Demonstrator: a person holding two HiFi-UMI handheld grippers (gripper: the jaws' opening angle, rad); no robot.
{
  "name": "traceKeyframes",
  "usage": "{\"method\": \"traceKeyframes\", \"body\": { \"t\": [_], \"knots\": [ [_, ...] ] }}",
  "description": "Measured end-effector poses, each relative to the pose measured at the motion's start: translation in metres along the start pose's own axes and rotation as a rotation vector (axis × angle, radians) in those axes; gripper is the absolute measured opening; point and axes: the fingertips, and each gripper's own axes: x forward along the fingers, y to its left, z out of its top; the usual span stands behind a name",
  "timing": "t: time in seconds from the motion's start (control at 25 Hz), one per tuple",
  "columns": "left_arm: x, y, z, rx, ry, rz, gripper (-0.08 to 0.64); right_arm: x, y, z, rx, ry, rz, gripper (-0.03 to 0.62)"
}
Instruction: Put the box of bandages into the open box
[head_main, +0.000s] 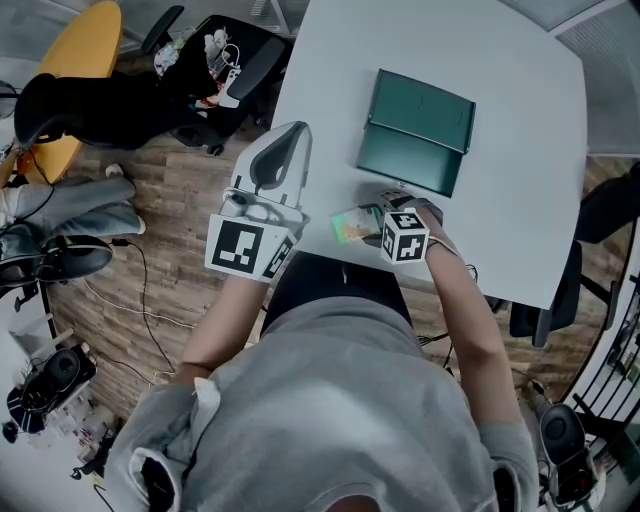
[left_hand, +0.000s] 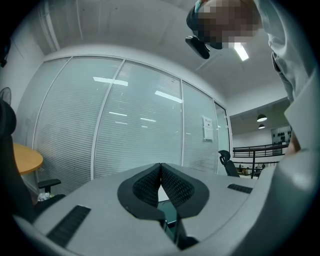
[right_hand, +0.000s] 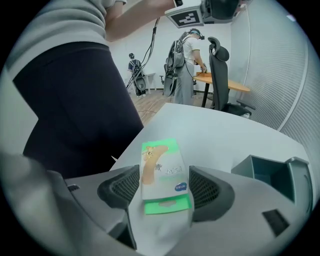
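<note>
The right tongs (right_hand: 165, 185) stood spread around the bandage box (right_hand: 162, 167) (ready to pinch); the open box (head_main: 412, 172) lay at one o'clock; the left tongs (left_hand: 160, 167) stayed out of it, pressed together.

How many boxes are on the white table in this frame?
2. The bandage box lies by the white table's near edge, between the right gripper's open fingers; the open teal box sits farther in, mid-table. None seems hidden.
</note>
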Motion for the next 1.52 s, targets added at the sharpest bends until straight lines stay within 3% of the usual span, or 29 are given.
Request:
{"method": "traceKeyframes", "body": {
  "t": [0.36,0.6,0.72,1.0,1.2,1.36,1.52],
  "knots": [
    [0.001,-0.002,-0.003,0.003,0.007,-0.001,0.017,0.012,0.002,-0.011,-0.078,0.098,0.015,0.272],
    [0.001,-0.004,-0.002,0.001,0.007,-0.004,0.017,0.009,0.003,-0.010,-0.071,0.094,-0.008,0.272],
    [0.000,-0.006,-0.001,0.004,0.006,-0.007,0.017,0.004,0.005,-0.006,-0.014,0.042,-0.030,0.271],
    [0.000,-0.010,-0.001,0.012,-0.003,-0.013,0.017,-0.029,-0.011,0.016,0.101,-0.098,-0.147,0.270],
    [0.003,-0.017,0.008,0.036,-0.025,-0.024,0.017,-0.073,-0.030,0.031,0.220,-0.231,-0.288,0.270],
    [0.006,-0.019,0.014,0.044,-0.038,-0.029,0.017,-0.106,-0.046,0.025,0.329,-0.323,-0.401,0.270],
    [0.007,-0.023,0.016,0.043,-0.042,-0.038,0.017,-0.129,-0.058,0.008,0.390,-0.337,-0.494,0.270]
  ]
}}
